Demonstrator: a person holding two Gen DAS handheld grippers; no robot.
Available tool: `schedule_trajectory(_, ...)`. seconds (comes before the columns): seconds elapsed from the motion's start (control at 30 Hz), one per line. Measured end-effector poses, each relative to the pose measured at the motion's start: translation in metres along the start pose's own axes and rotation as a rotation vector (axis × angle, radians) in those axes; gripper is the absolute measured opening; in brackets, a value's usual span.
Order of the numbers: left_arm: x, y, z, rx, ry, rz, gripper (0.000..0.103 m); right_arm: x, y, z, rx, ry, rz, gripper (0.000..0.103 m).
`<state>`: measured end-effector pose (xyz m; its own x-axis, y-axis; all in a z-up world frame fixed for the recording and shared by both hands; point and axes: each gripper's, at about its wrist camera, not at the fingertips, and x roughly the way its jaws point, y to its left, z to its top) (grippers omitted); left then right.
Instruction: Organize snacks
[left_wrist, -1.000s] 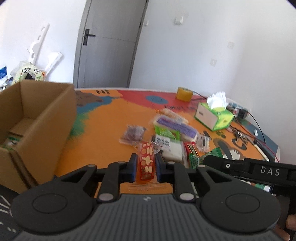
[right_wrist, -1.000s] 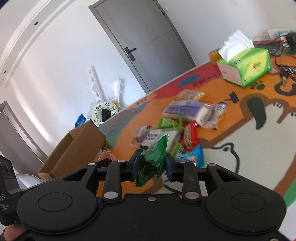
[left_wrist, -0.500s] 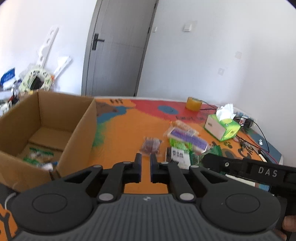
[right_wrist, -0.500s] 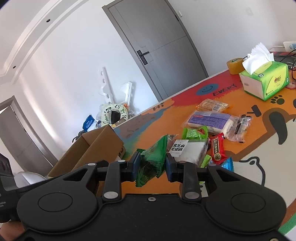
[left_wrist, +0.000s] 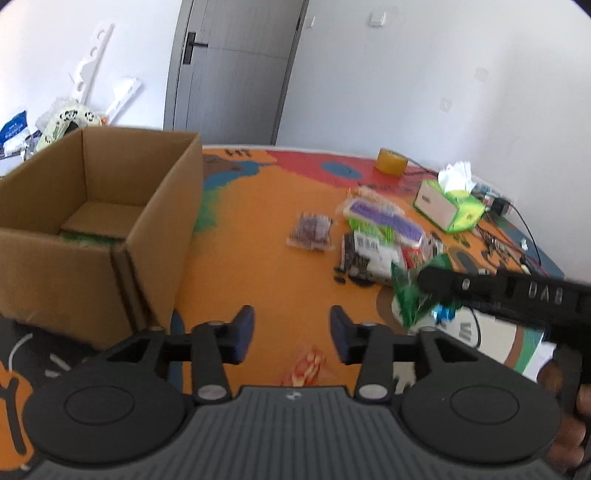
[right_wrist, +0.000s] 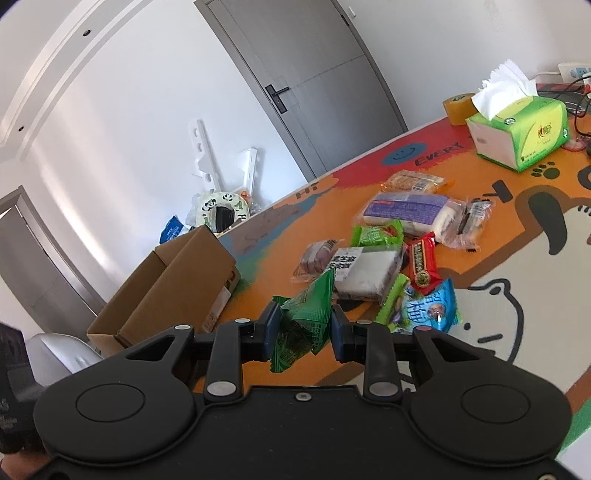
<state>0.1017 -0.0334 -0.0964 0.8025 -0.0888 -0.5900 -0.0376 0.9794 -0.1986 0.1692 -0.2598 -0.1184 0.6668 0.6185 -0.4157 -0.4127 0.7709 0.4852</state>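
My left gripper (left_wrist: 291, 328) is open and empty, high above the orange mat. A red and yellow snack packet (left_wrist: 304, 367) shows blurred just below it, near the gripper body. The open cardboard box (left_wrist: 99, 206) stands to the left with something green inside. My right gripper (right_wrist: 302, 326) is shut on a green snack packet (right_wrist: 304, 319); it also shows in the left wrist view (left_wrist: 413, 291). A pile of snacks (right_wrist: 388, 254) lies on the mat beyond it. The cardboard box (right_wrist: 173, 280) is to the left in the right wrist view.
A green tissue box (left_wrist: 448, 205) and a roll of tape (left_wrist: 390, 160) stand at the far right of the table, with cables (left_wrist: 506, 243) beside them. A grey door (left_wrist: 229, 70) is behind the table. Clutter (right_wrist: 218, 210) lies past the table's far edge.
My left gripper rose, swung left toward the box and opened; the red and yellow packet it held is out of its fingers. My right gripper keeps hold of the green packet.
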Motion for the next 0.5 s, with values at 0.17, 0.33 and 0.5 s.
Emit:
schedule_trajectory(0.17, 0.0, 0.001, -0.015, 0.011, 0.035, -0.005, 0.046, 0.0, -0.006, -0.002, 0.019, 0.001, -0.01, 0.03)
schedule_trajectory(0.33, 0.007, 0.0, -0.026, 0.02, 0.057, 0.003, 0.046, 0.001, -0.006, -0.006, 0.016, 0.012, -0.012, 0.03)
schedule_trajectory(0.5, 0.01, -0.002, -0.027, 0.044, 0.027, 0.027, 0.018, 0.005, -0.008, -0.01, 0.023, 0.025, -0.015, 0.03)
